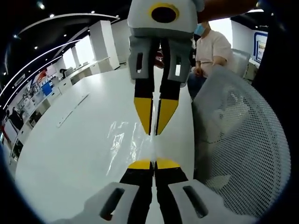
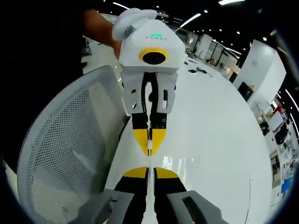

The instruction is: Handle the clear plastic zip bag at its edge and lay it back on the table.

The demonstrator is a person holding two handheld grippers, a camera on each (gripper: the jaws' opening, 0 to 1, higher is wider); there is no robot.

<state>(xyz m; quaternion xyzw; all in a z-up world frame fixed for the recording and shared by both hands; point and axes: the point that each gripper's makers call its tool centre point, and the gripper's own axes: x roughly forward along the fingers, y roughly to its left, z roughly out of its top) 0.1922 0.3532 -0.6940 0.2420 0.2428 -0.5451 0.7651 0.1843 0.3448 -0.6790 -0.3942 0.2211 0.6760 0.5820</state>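
The clear plastic zip bag (image 1: 127,140) hangs as a glossy, wrinkled film above the white table (image 1: 70,149), stretched between the two grippers. My left gripper (image 1: 153,163) rises from the bottom of the left gripper view, its yellow-tipped jaws shut on the bag's near edge. Facing it from above, my right gripper (image 1: 154,132) is shut on the opposite edge. In the right gripper view the right gripper (image 2: 149,171) is closed at the bottom and the left gripper (image 2: 149,150) meets it tip to tip, with the bag showing only as a thin pale strip between them.
A white mesh chair back (image 1: 243,135) stands close beside the table edge; it is also in the right gripper view (image 2: 70,140). A person in a pale shirt (image 1: 212,46) sits at the table's far end. Desks and shelves line the room's far wall.
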